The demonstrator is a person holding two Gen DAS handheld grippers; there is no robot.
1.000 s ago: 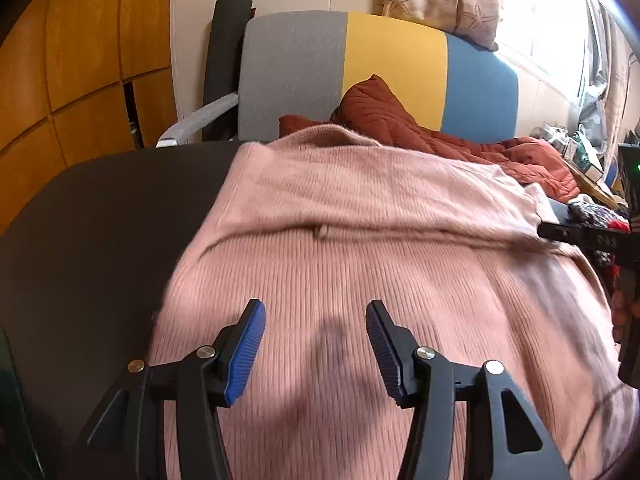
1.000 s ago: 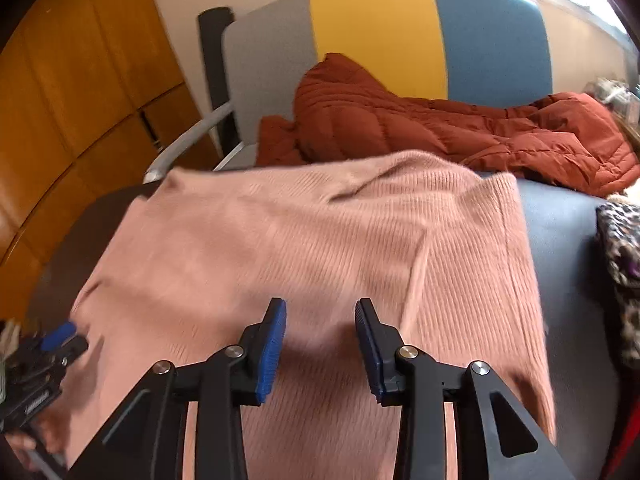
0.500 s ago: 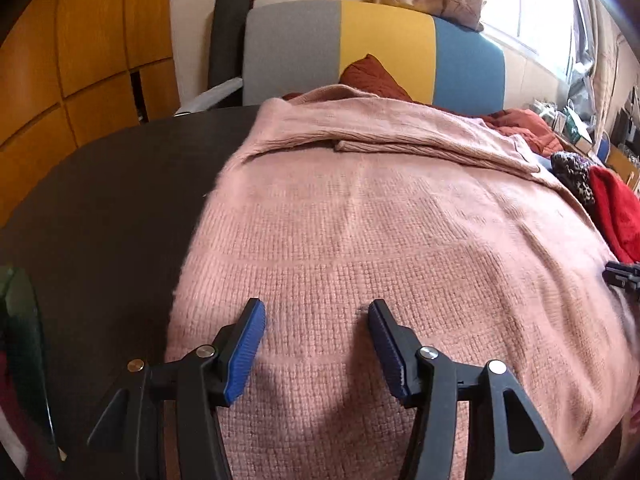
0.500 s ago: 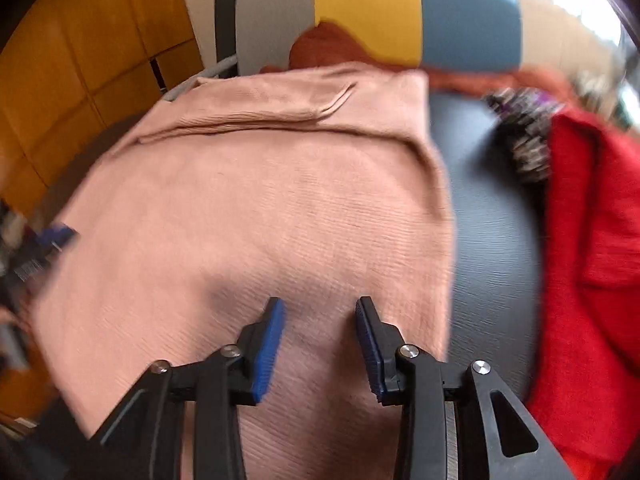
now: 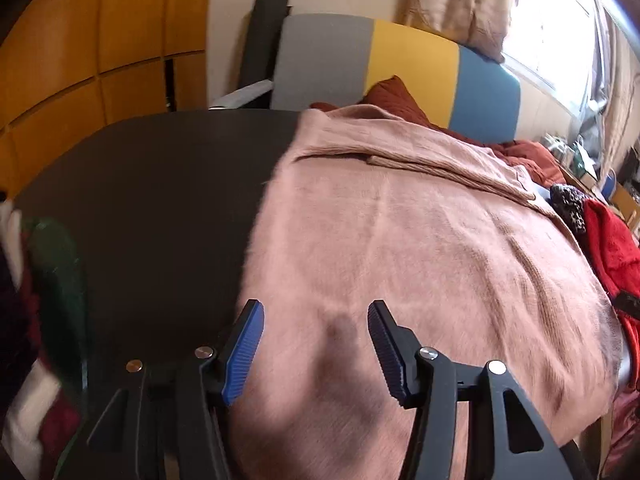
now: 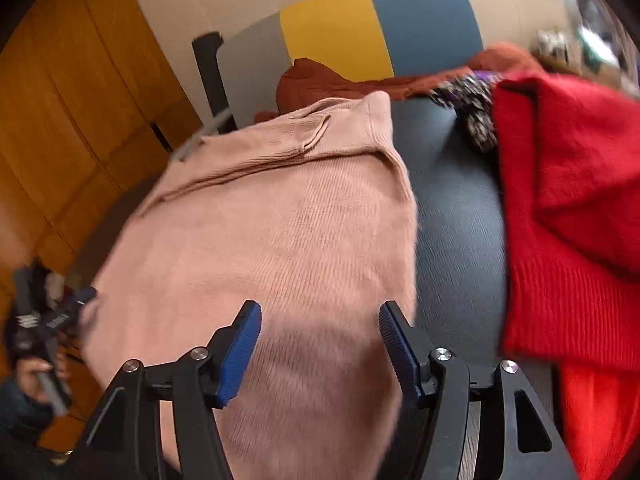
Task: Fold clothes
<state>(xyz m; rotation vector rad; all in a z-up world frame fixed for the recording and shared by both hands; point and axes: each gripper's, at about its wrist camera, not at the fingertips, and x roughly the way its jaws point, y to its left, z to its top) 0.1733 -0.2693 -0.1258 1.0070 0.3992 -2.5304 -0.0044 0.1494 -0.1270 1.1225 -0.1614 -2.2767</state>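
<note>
Right gripper (image 6: 320, 348) jaws widened; red sweater (image 6: 568, 216) visible.

Bare table (image 5: 160, 208) left of sweater (image 5: 400, 260); red garment (image 6: 568, 208) crowds right.

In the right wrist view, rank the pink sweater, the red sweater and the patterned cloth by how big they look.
1. Pink sweater, largest in the frame.
2. Red sweater, cut off by the frame edge, so its full size is unsure.
3. Patterned cloth, smallest, though it lies farther away and is partly hidden.
</note>
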